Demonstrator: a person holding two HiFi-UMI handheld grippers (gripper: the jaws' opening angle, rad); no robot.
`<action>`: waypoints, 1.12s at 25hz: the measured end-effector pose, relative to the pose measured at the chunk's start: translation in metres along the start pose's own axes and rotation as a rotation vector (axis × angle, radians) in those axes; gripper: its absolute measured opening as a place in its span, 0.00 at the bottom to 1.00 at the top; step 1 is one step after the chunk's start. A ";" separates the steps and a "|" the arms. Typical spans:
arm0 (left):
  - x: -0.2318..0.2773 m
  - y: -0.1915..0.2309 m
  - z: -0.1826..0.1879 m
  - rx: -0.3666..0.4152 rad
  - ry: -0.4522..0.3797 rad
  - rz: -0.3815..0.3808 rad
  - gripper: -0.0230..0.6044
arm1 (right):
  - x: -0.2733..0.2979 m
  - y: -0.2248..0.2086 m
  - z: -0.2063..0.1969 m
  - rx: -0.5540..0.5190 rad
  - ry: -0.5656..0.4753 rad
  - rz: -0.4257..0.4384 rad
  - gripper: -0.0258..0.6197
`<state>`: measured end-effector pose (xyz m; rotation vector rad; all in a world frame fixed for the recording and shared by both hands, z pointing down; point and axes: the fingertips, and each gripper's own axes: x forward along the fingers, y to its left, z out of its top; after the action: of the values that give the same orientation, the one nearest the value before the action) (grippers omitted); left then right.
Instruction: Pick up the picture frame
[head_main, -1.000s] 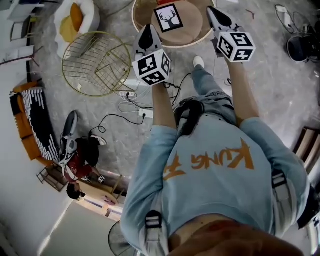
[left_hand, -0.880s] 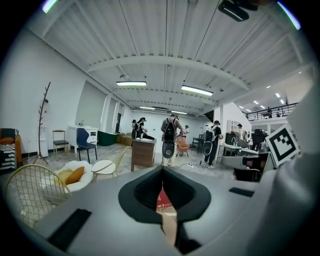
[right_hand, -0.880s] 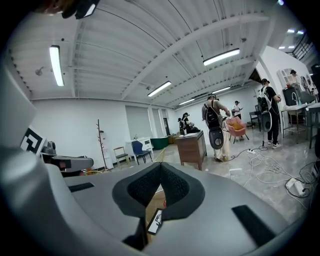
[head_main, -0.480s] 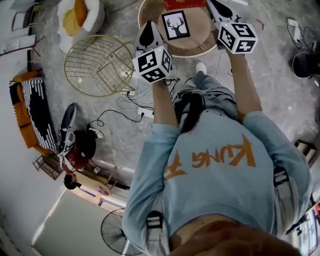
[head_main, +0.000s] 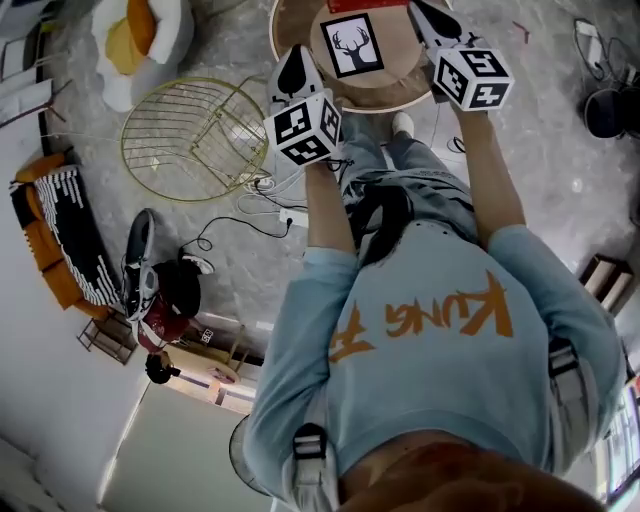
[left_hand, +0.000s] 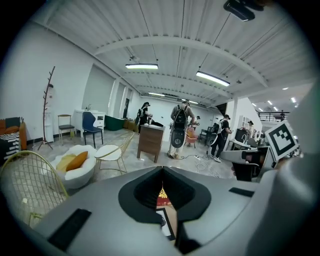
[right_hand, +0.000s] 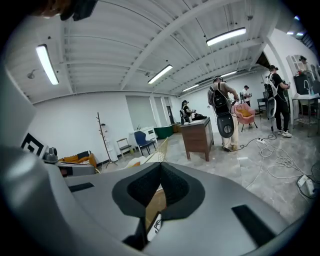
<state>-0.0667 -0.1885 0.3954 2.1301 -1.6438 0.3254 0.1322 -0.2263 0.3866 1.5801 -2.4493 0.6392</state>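
The place looks like a large open lab hall dressed with home furniture: ribbed white ceiling with strip lights, bare grey floor strewn with cables, a wooden cabinet and backpack-wearing people beyond the jaws, a gold wire chair to their left.

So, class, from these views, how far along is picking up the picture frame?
Done: the left gripper and right gripper flank the black deer picture frame on the round wooden table. In hand: nothing; both pairs of jaws are shut and empty, the frame apparently untouched. Left: open the jaws, grip the frame, lift it.
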 end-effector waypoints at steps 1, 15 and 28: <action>0.009 0.000 -0.004 -0.001 0.011 -0.012 0.07 | 0.004 -0.006 -0.003 0.004 0.007 -0.015 0.04; 0.056 0.014 -0.091 -0.077 0.201 -0.091 0.07 | 0.029 -0.004 -0.085 0.037 0.173 -0.082 0.04; 0.118 0.032 -0.199 -0.122 0.362 -0.131 0.07 | 0.083 -0.025 -0.206 0.096 0.359 -0.043 0.04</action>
<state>-0.0506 -0.2030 0.6279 1.9413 -1.2807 0.5209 0.0989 -0.2146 0.6073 1.4005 -2.1446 0.9534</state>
